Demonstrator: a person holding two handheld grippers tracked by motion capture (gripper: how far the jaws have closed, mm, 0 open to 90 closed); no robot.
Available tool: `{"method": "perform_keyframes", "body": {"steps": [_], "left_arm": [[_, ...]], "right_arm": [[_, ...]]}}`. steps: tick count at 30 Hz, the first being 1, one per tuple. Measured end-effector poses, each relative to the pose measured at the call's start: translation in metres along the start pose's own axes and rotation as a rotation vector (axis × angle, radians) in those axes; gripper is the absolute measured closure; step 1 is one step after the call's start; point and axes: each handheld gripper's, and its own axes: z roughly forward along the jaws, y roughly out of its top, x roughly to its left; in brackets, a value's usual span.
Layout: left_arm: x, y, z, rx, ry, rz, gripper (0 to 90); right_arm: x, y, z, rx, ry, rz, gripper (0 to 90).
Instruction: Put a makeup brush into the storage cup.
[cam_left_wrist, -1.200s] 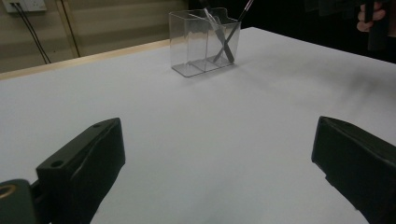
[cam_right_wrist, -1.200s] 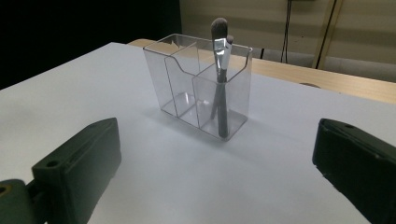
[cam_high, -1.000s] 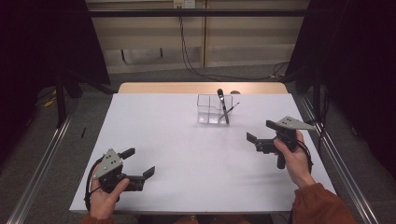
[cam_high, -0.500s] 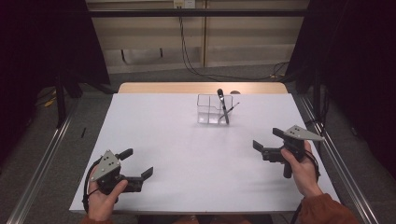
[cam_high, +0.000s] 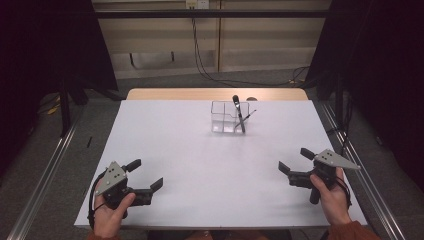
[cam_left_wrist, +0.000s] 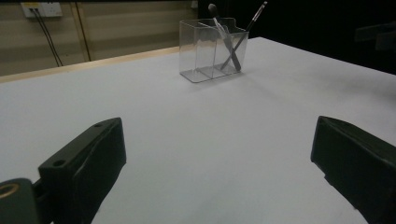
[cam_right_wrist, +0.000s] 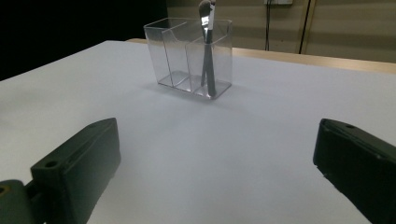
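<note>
A lab or test room is suggested: a bench (cam_high: 215, 165) covered in plain white is framed by metal rails (cam_high: 45, 170), dark curtains (cam_high: 60, 45) are hung at both sides, and cables (cam_high: 200, 55) are run down the bare back wall.

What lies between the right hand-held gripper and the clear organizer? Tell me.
Nothing: bare white table separates the right hand-held gripper from the clear organizer, shown in the right gripper view.
</note>
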Motion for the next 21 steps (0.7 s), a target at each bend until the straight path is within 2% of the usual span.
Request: {"method": "perform_keyframes", "body": {"steps": [1,4,10,15,19,21], "left_arm": [[0.000,0.000,0.000,0.000,0.010,-0.001,3.3],[0.000,0.000,-0.001,-0.006,0.005,0.003,3.1],[0.000,-0.002,-0.004,-0.021,0.003,0.001,2.5],[-0.002,-0.003,-0.007,-0.037,0.000,-0.001,2.5],[-0.002,-0.004,-0.010,-0.056,-0.005,-0.005,2.5],[-0.002,-0.004,-0.012,-0.063,0.017,-0.003,2.3]], "right_arm": [[0.000,-0.001,-0.001,-0.001,-0.001,-0.001,0.3],[0.001,-0.004,-0.006,-0.007,-0.002,0.016,0.3],[0.007,-0.008,-0.015,-0.019,0.002,0.000,0.3],[0.006,-0.011,-0.023,-0.059,-0.014,0.004,0.0],[0.009,-0.016,-0.028,-0.038,-0.002,-0.009,0.0],[0.009,-0.016,-0.031,-0.053,-0.006,0.002,0.0]]}}
